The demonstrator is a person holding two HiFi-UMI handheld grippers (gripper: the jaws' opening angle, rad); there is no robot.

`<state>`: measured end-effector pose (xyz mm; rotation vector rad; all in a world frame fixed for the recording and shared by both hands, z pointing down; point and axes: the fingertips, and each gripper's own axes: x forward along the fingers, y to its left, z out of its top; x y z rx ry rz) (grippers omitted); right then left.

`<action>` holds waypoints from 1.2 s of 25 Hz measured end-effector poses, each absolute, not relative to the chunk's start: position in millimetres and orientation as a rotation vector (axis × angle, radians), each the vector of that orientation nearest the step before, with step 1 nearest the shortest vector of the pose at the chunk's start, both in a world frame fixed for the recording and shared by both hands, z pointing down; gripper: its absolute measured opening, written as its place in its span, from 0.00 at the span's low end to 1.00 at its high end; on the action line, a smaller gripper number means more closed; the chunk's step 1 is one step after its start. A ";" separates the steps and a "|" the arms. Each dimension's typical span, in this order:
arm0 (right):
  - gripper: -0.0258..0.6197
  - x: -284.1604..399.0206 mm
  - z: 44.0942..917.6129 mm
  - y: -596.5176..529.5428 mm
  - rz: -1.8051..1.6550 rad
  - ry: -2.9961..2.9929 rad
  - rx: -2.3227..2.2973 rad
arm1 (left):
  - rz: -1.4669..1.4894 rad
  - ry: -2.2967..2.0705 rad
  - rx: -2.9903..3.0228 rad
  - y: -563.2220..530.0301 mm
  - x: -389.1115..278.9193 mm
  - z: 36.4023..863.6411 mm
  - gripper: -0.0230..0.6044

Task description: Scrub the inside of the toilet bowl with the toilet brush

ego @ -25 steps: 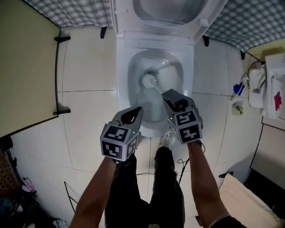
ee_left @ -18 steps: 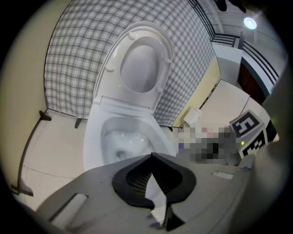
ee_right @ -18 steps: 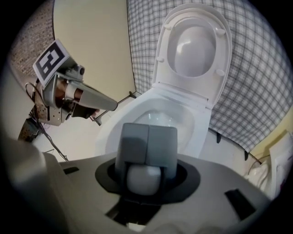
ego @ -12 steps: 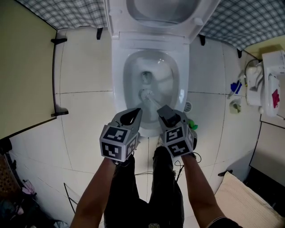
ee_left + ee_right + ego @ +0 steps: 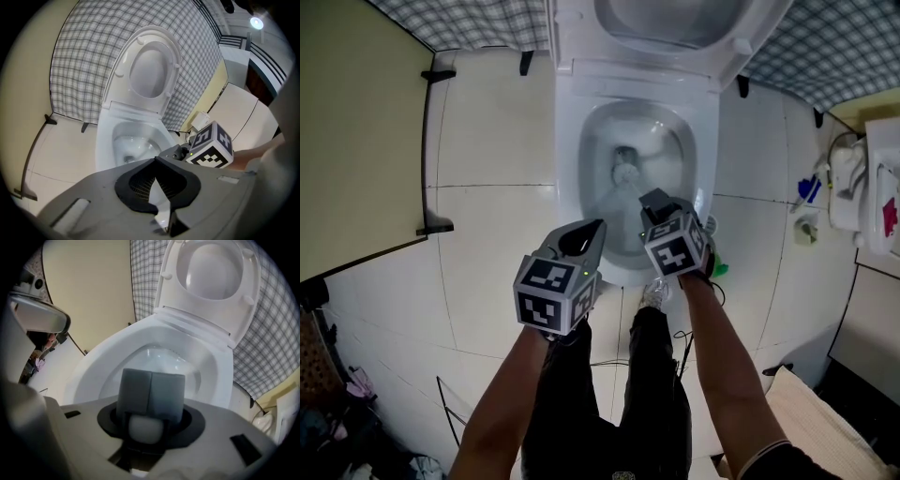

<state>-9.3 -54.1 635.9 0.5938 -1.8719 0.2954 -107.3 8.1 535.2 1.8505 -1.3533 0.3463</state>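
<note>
Cream floor tiles (image 5: 497,141) with dark grout lines run up to a wall of blue-grey checked pattern (image 5: 459,23). A plain yellowish panel (image 5: 356,122) closes off the left side. The white toilet (image 5: 567,169) stands against the checked wall, its lid (image 5: 666,19) tipped up and back. The bowl is glossy and wet-looking inside.

The toilet brush (image 5: 625,174) is down in the bowl. Its pale round head sits at the bottom, about mid-bowl, just in front of the drain hole. Its thin handle slants up toward the front right part of the rim.

That is where the right gripper (image 5: 654,200) has it. The gripper points steeply down over the front of the bowl. In the right gripper view its grey pads (image 5: 136,390) are pressed together around the handle, whose rounded white end shows just behind them.

The left gripper (image 5: 598,225) hangs over the floor tiles by the bowl's front left edge. Its jaws are together on nothing. The person stands right at the toilet's front edge in dark trousers (image 5: 609,394).
</note>
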 end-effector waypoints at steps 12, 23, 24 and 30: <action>0.32 18.8 570.3 16.0 0.234 -1.911 0.487 | 0.340 -1.344 1.857 12.3 -96.1 528.2 0.05; 0.32 24.6 566.7 33.6 0.315 -1.917 0.527 | 0.336 -1.334 1.857 12.0 -94.3 527.8 0.05; 0.32 22.9 571.5 29.5 0.326 -1.912 0.535 | 0.337 -1.331 1.857 12.1 -93.8 528.4 0.05; 0.32 14.7 598.2 -4.7 0.399 -1.880 0.585 | 0.335 -1.323 1.858 12.0 -92.1 529.9 0.05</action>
